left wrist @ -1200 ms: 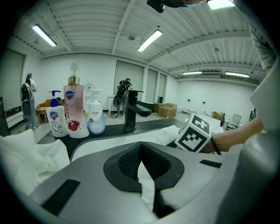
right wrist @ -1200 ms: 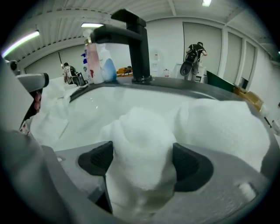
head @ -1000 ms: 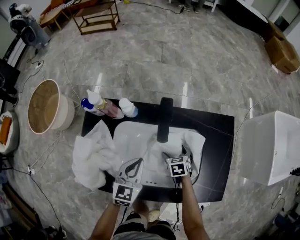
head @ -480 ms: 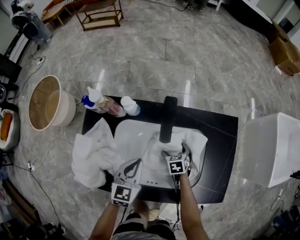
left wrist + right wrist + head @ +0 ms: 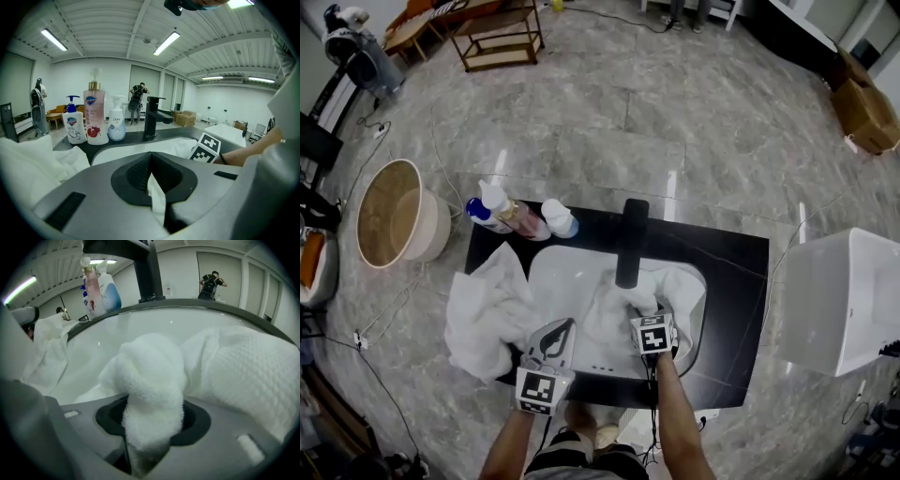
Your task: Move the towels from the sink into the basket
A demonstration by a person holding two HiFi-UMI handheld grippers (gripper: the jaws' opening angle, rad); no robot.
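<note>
A white towel lies bunched in the white sink, under the black faucet. My right gripper reaches into the basin; its jaws are closing and pinch a thick fold of this towel. A second white towel is draped over the counter's left edge. My left gripper hovers at the sink's front rim, shut on a thin strip of white cloth. The round tan basket stands on the floor to the left of the counter.
Three pump bottles stand on the black counter behind the left towel. A white bin sits to the right of the counter. Cardboard boxes and a wooden shelf stand farther off on the tiled floor.
The right gripper's jaws have come together on a fold of the towel in the sink. The left gripper has drifted slightly down and left, with its cloth strip still in it.
</note>
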